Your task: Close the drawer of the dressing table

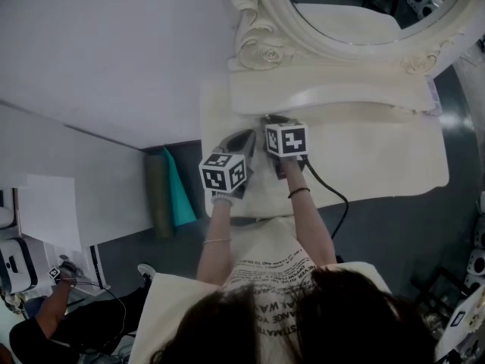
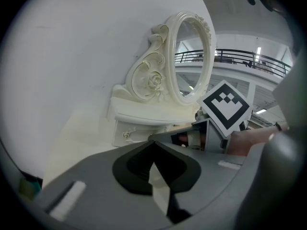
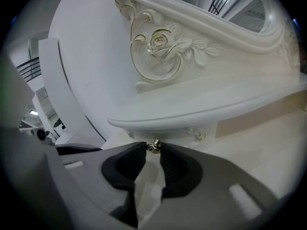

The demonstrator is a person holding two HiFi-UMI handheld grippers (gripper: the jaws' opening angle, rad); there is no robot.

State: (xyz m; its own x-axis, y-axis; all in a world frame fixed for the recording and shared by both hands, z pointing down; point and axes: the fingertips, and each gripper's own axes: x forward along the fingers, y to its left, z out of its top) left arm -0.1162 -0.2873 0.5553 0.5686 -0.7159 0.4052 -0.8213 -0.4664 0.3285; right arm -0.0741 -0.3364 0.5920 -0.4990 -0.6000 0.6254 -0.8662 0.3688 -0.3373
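Right gripper [image 3: 154, 150]: I see its fingers clamped on the small metal knob [image 3: 153, 145] of the drawer [image 3: 177, 136]. The drawer sits under the shelf [image 3: 201, 111] at the back of the dressing table [image 1: 394, 165], at 12 o'clock from the gripper. Left gripper [image 2: 153, 142]: fingers together, nothing between them; in the head view it lies at 8 o'clock from the right one. Mirror [image 1: 356, 6]: at 12 o'clock.
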